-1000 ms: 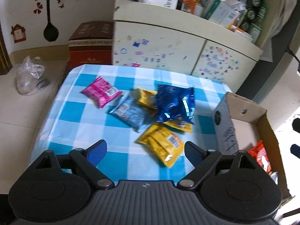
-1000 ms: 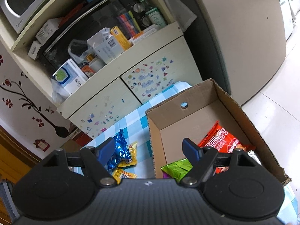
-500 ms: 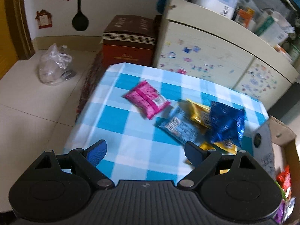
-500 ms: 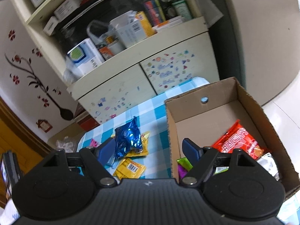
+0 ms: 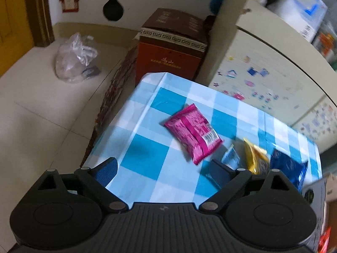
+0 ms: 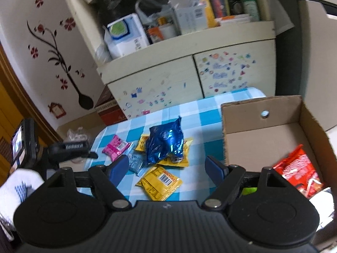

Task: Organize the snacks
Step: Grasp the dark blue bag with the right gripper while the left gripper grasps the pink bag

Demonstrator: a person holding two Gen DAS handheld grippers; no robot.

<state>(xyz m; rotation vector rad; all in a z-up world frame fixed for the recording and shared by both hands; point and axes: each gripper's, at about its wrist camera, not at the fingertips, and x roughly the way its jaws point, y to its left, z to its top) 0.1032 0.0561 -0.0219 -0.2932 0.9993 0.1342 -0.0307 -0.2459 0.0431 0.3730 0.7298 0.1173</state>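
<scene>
Several snack packets lie on the blue-checked tablecloth (image 5: 145,154): a pink packet (image 5: 192,133), a dark blue bag (image 6: 165,140), yellow packets (image 6: 160,182) and a pale blue one (image 5: 231,160). My left gripper (image 5: 163,169) is open and empty, above the table's left part, near the pink packet. My right gripper (image 6: 168,168) is open and empty, above the yellow packet. A cardboard box (image 6: 263,130) at the table's right holds a red packet (image 6: 299,170) and a green one (image 6: 249,190). The left gripper also shows in the right wrist view (image 6: 67,147).
A cream cabinet (image 6: 189,73) with stickers and a cluttered shelf stands behind the table. A brown-red box (image 5: 170,50) and a plastic bag (image 5: 75,59) sit on the floor left of it. The table edge drops off at the left.
The left gripper has swung left, so the pink packet is now central and the pile sits at the right. The right gripper has turned left from the box toward the pile. Both stay open.
</scene>
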